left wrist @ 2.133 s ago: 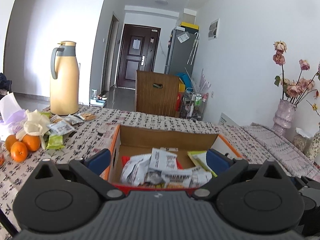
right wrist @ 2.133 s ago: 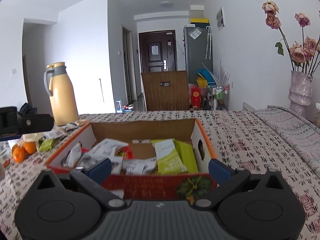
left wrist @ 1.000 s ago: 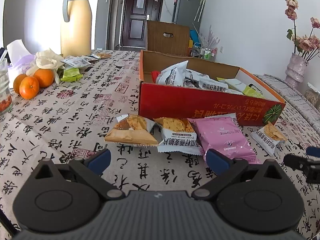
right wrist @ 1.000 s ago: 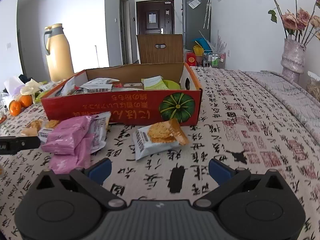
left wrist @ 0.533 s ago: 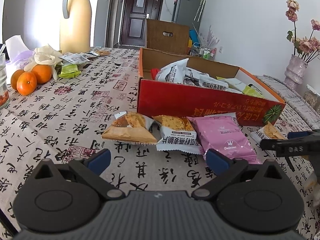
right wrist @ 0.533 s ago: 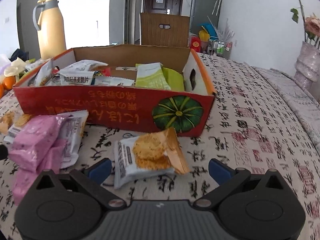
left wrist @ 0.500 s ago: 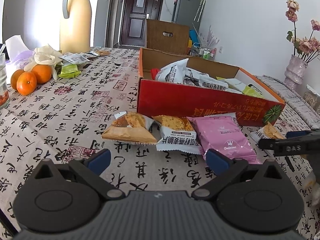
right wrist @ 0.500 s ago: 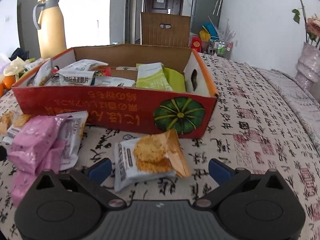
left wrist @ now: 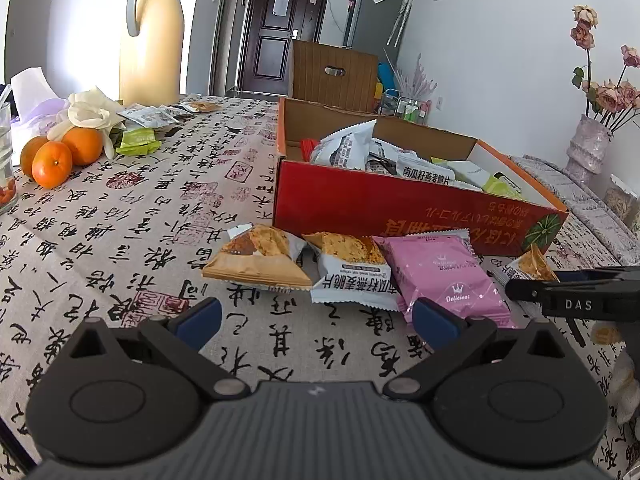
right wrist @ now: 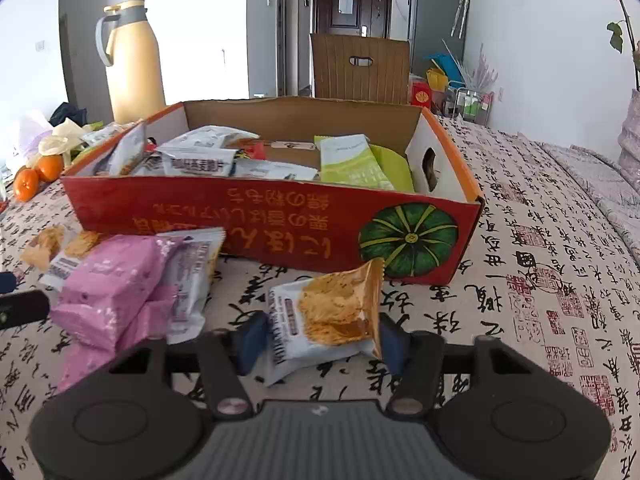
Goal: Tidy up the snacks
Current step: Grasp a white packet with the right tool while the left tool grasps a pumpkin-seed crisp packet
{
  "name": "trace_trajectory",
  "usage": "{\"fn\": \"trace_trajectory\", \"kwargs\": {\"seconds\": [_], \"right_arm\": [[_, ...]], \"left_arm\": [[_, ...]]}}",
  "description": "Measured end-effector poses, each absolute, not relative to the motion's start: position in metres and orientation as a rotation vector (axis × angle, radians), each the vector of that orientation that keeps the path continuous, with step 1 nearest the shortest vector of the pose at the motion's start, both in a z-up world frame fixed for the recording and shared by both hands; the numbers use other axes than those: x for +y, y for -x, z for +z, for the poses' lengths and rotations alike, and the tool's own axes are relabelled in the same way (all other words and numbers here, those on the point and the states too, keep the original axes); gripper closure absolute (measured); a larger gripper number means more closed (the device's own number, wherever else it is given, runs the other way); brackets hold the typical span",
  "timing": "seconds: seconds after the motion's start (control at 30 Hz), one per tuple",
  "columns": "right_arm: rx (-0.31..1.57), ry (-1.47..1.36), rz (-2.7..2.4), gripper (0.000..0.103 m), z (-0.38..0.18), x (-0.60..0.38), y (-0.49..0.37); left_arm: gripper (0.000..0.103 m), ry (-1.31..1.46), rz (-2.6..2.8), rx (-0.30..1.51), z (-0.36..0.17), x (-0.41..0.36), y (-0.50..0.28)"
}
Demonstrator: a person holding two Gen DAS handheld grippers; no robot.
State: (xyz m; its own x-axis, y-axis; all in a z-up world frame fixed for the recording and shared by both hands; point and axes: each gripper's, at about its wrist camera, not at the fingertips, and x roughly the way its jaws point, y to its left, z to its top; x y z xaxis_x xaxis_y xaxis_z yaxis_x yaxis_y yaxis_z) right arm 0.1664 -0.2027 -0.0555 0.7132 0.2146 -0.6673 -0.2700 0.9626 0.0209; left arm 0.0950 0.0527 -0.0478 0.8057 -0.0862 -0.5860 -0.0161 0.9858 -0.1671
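Note:
A red cardboard box (left wrist: 400, 206) (right wrist: 280, 216) holds several snack packets. In front of it lie a tan cracker packet (left wrist: 260, 260), a white cracker packet (left wrist: 352, 276) and a pink packet (left wrist: 444, 276) (right wrist: 108, 288). My left gripper (left wrist: 316, 320) is open and empty, just short of these packets. My right gripper (right wrist: 320, 340) is shut on a white and orange cracker packet (right wrist: 332, 316) lying near the box's pumpkin corner. That packet (left wrist: 528, 264) and the right gripper's finger (left wrist: 576, 296) also show in the left wrist view.
Oranges (left wrist: 60, 156), a tissue pack (left wrist: 32, 100), a yellow thermos (left wrist: 152, 36) and more packets (left wrist: 152, 118) sit at the table's far left. A vase of flowers (left wrist: 588, 144) stands at the right. A chair back (right wrist: 360, 68) rises behind the box.
My right gripper has moved forward and closed its fingers on the cracker packet. The left gripper has stayed almost still and open.

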Motion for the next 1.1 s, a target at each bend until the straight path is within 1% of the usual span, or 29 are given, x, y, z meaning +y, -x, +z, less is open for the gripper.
{"fn": "trace_trajectory", "kwargs": {"seconds": [0.07,0.17,0.2,0.23,0.3,0.33,0.4,0.47,0.53,0.57,0.6,0.67,0.97,1.1], "right_arm": [[0.712,0.074,0.272,0.054,-0.056,-0.202,-0.160],[0.668,0.057,0.258,0.057,-0.052,-0.203,-0.152],[0.652,0.041,0.258,0.061,-0.050,-0.204,-0.148],[0.641,0.025,0.260,0.062,-0.047,-0.205,-0.146],[0.618,-0.003,0.269,0.071,-0.044,-0.207,-0.140],[0.613,-0.011,0.271,0.072,-0.043,-0.207,-0.139],[0.612,-0.019,0.278,0.079,-0.042,-0.208,-0.138],[0.606,-0.025,0.280,0.080,-0.041,-0.209,-0.135],[0.590,-0.030,0.283,0.084,-0.040,-0.209,-0.132],[0.578,-0.032,0.284,0.089,-0.038,-0.209,-0.129],[0.567,-0.031,0.287,0.092,-0.036,-0.209,-0.127],[0.546,-0.012,0.295,0.095,-0.032,-0.206,-0.122],[0.507,0.113,0.354,0.096,-0.023,-0.183,-0.108],[0.522,0.111,0.393,0.086,-0.022,-0.177,-0.106]], "left_arm": [[0.000,0.166,-0.035,0.633,-0.047,0.053,-0.095],[0.000,0.167,-0.029,0.631,-0.045,0.053,-0.094],[0.000,0.168,-0.026,0.631,-0.044,0.053,-0.093],[0.000,0.169,-0.026,0.630,-0.043,0.053,-0.093],[0.000,0.171,-0.028,0.627,-0.039,0.055,-0.092],[0.000,0.170,-0.026,0.623,-0.037,0.055,-0.091],[0.000,0.163,-0.021,0.616,-0.032,0.056,-0.091],[0.000,0.158,-0.017,0.603,-0.026,0.057,-0.090],[0.000,0.154,-0.008,0.593,-0.021,0.058,-0.090],[0.000,0.153,0.000,0.589,-0.019,0.060,-0.090],[0.000,0.155,0.004,0.587,-0.017,0.060,-0.090],[0.000,0.157,0.008,0.585,-0.015,0.061,-0.089],[0.000,0.155,-0.007,0.597,-0.018,0.055,-0.087],[0.000,0.161,-0.010,0.605,-0.020,0.055,-0.086]]}}
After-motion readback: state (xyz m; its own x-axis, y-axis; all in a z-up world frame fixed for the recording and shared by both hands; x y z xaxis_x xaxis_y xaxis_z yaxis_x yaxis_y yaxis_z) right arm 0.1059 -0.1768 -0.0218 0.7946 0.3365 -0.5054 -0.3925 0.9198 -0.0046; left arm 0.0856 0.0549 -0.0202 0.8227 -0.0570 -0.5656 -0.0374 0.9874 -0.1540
